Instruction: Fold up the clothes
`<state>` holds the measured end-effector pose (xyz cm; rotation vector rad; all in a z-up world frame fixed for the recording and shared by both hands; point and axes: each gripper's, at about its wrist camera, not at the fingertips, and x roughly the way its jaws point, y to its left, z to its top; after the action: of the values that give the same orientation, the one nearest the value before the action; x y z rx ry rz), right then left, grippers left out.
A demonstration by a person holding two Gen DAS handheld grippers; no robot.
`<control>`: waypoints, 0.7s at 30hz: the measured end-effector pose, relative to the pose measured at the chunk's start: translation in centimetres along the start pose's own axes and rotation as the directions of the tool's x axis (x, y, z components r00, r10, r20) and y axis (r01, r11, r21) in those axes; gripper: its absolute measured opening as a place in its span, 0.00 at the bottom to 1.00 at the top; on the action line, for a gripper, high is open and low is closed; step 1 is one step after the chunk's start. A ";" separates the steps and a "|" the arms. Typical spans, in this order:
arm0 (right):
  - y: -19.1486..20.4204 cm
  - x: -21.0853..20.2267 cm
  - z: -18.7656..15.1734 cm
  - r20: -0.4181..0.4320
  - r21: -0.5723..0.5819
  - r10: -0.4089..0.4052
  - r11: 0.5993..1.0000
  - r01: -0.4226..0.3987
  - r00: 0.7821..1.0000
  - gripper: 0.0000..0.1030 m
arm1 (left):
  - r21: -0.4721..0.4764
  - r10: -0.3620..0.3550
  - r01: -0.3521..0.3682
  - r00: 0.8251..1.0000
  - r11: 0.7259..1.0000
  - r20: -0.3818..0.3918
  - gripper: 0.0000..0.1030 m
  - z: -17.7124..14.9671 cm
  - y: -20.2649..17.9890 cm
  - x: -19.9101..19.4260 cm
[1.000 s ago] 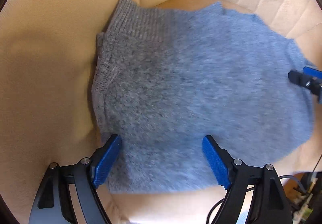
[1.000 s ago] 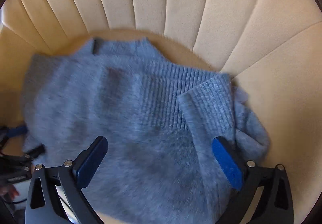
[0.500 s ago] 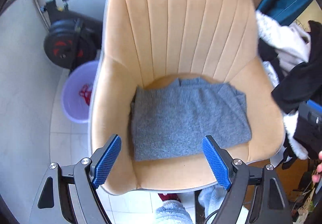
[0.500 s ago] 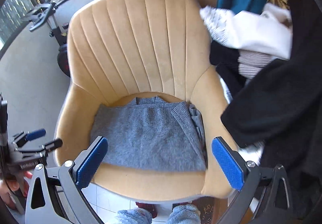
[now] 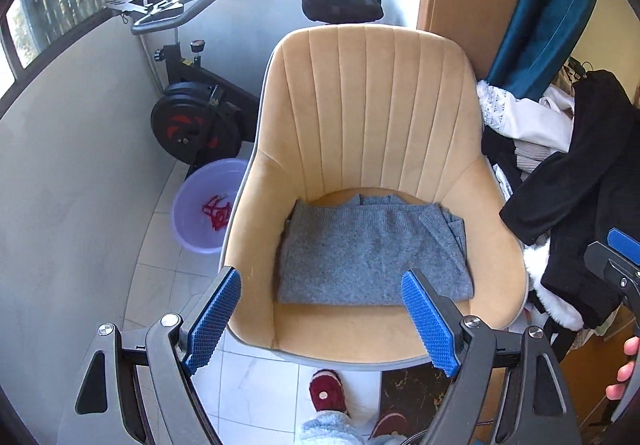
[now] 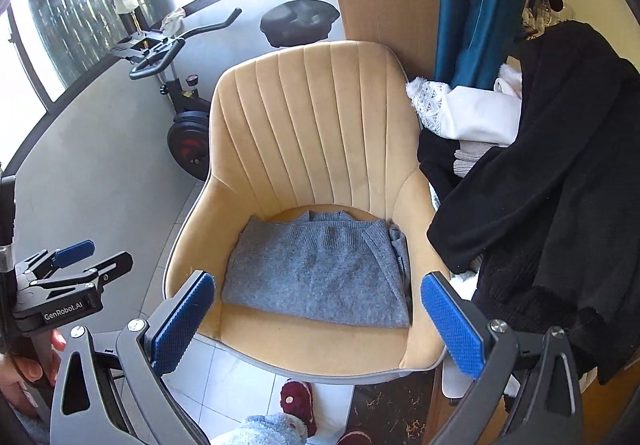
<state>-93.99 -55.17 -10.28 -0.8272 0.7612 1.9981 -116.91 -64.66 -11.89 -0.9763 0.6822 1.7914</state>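
The fuzzy grey knit sweater (image 5: 372, 257) sits folded on the seat of the tan velvet chair (image 5: 368, 105). My left gripper (image 5: 320, 321) and right gripper (image 6: 320, 321) hang released, empty. The heap of dark and white clothes (image 6: 540, 173) right of the chair probably comes next.

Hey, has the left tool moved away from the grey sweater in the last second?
Yes. The left tool pulled up and back: the grey sweater filled the view, now the whole chair shows.

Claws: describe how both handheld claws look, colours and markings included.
Each claw, left and right, has black angular arms with silver screws and two fingers faced with blue dimpled pads. White "GenRobot.AI" lettering marks the left one's body in the right wrist view.
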 end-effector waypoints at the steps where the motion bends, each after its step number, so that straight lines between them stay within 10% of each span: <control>1: -0.2 -0.7 -0.6 0.007 -0.012 0.001 1.000 -0.001 1.000 1.00 | -0.003 0.002 -0.002 1.000 1.000 -0.005 0.80 -0.6 -0.5 -0.3; 21: 1.1 -5.4 -6.0 0.006 -0.041 -0.030 0.999 0.030 1.000 1.00 | -0.017 -0.008 0.007 0.998 1.000 -0.069 0.80 -3.6 -1.0 -5.1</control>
<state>-90.90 -62.66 -9.47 -0.8521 0.7037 1.9943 -113.66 -69.57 -9.48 -1.0549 0.7066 1.7662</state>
